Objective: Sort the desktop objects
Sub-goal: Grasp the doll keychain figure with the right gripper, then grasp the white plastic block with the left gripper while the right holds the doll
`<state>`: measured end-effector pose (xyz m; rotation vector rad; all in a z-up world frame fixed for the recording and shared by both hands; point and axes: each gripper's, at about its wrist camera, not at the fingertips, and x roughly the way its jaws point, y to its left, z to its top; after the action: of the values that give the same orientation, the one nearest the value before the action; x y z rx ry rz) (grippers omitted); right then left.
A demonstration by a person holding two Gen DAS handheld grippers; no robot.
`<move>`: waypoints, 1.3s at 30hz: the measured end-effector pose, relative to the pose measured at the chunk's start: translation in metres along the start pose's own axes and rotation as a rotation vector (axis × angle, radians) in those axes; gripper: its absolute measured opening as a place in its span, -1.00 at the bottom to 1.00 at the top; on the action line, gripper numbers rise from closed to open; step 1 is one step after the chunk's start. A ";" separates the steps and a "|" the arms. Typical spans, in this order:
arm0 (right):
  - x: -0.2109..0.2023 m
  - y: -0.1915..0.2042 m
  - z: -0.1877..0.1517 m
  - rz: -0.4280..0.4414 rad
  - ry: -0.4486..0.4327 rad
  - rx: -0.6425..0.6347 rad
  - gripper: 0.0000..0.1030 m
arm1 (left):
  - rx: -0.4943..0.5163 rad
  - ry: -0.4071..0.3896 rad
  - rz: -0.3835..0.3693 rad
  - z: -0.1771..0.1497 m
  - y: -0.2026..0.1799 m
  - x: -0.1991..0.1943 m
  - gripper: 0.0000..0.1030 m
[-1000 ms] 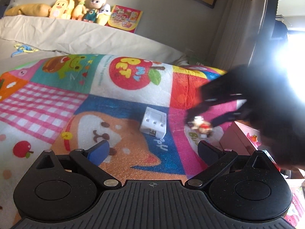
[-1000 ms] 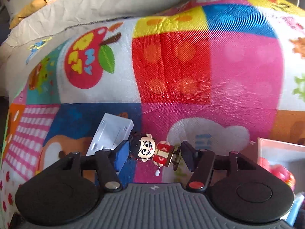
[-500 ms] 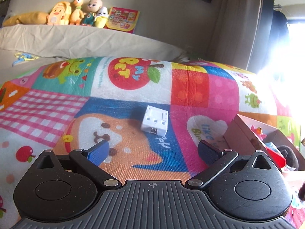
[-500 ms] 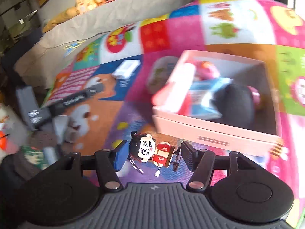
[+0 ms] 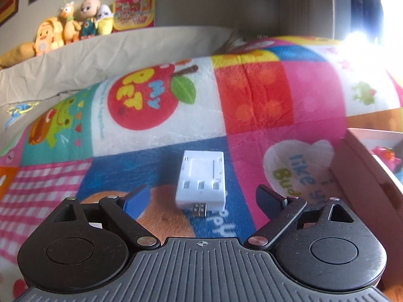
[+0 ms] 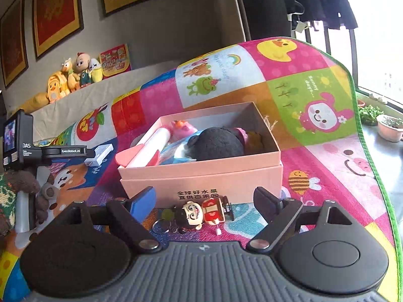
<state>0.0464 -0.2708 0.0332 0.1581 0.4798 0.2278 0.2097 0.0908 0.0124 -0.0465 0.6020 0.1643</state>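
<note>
Colourful play mat (image 6: 312, 75) over the bed, plush toys on the ledge at 10 o'clock. My right hand-held gripper (image 6: 204, 198) is spread wide; the doll keychain (image 6: 201, 214) lies between the jaws, and I can't tell if it's touching them or resting on the mat. Pink box (image 6: 201, 173) sits just behind it at 12, nearly full. My left hand-held gripper (image 5: 202, 197) is released too, white charger (image 5: 201, 180) at 12 between its tips. Risks: keychain stuck outside the box; charger skidding on soft mat if the jaws close off-centre.
</note>
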 end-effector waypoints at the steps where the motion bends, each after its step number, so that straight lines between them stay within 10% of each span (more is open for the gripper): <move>1: 0.002 -0.005 -0.002 -0.013 0.001 0.012 0.79 | 0.008 0.008 0.010 0.001 -0.002 0.008 0.80; 8: 0.008 -0.017 -0.004 0.025 0.012 0.078 0.97 | 0.104 0.029 0.029 0.005 -0.014 0.020 0.03; 23: 0.021 -0.038 -0.005 0.053 0.084 0.223 1.00 | 0.359 0.062 -0.494 -0.105 -0.075 -0.183 0.08; 33: -0.012 -0.007 -0.011 -0.017 0.089 0.038 1.00 | 0.404 0.062 -0.395 -0.128 -0.064 -0.202 0.74; 39: -0.020 0.005 -0.026 -0.063 0.110 -0.070 1.00 | 0.384 -0.013 -0.150 -0.113 -0.046 -0.180 0.83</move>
<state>0.0161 -0.2684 0.0198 0.0619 0.5849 0.1920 0.0081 0.0094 0.0217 0.2801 0.6064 -0.0984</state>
